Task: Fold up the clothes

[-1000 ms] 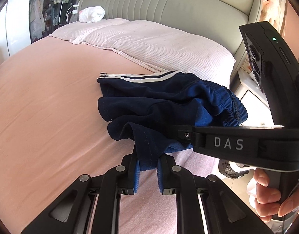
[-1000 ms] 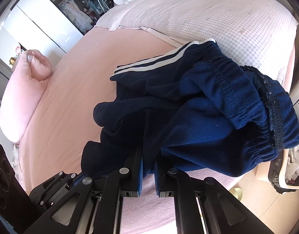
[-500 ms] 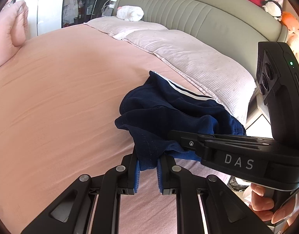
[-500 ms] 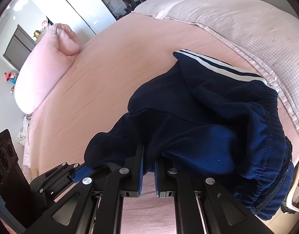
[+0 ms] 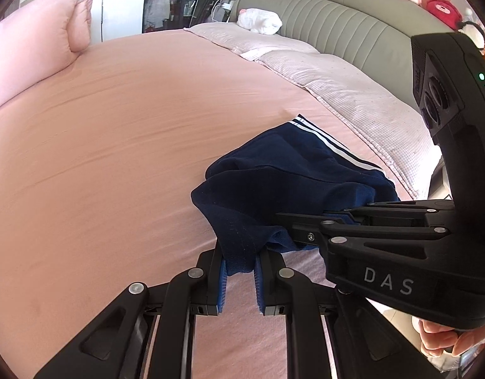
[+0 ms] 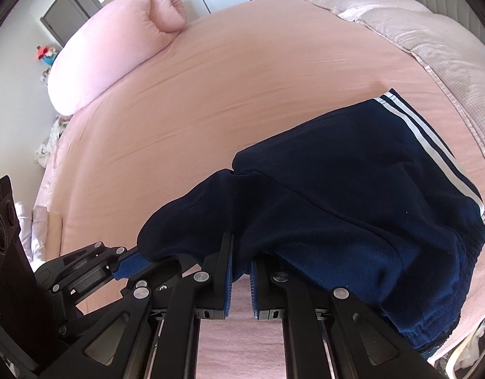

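Navy shorts [image 5: 293, 170] with white side stripes, bunched on pink bedsheet [image 5: 116, 145]. Left gripper [image 5: 239, 263] pinching a hem fold between its jaws; rest of garment trails ahead and to the right of them. Right gripper [image 6: 239, 271] clamped on another edge beside it, cloth draped over its right finger. Pink pillow [image 6: 116, 41] far ahead-left, well apart

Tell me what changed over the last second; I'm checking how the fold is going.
Both claws, left and right, carried the navy shorts away from the checked quilt toward the open pink sheet. The elastic waistband, bunched on top a second ago, now hangs at the near edge, and the striped side lies flatter. Unchanged: each claw keeps its pinch on the fabric; nothing was let go.
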`<action>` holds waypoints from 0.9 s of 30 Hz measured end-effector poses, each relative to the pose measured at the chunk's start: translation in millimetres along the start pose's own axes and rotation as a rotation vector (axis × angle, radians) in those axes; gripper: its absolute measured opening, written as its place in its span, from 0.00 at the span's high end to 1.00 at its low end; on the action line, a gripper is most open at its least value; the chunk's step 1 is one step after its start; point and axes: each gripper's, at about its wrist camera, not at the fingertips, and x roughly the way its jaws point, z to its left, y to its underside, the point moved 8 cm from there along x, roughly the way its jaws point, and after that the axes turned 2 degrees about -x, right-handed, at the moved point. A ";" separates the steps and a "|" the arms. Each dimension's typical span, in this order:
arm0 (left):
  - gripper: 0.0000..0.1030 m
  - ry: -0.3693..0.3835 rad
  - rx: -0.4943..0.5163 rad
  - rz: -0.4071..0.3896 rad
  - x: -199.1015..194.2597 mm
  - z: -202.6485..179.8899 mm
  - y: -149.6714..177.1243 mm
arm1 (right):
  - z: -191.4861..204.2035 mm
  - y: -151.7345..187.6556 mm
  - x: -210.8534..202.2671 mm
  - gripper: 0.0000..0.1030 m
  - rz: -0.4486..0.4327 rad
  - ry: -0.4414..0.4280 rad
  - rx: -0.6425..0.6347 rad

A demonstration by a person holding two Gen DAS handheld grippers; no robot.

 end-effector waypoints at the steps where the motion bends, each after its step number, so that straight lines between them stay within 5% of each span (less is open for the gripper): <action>1: 0.88 0.005 -0.012 0.002 -1.9 4.1 1.7 | 7.3 1.1 1.0 0.92 0.010 0.004 -0.021; 10: 0.88 0.117 -0.139 0.040 -9.0 24.6 19.8 | 27.4 15.5 -4.0 0.92 0.060 0.049 -0.112; 16: 0.88 0.179 -0.186 0.042 -9.2 27.6 16.1 | 23.1 9.0 -1.6 0.93 0.209 0.112 -0.240; 22: 0.88 0.129 -0.129 0.023 -10.0 23.8 9.7 | 35.5 -2.7 -2.5 0.93 0.320 0.183 -0.321; 27: 0.88 0.035 -0.048 0.020 -16.6 31.1 10.5 | 54.5 0.2 -3.0 0.93 0.266 0.168 -0.288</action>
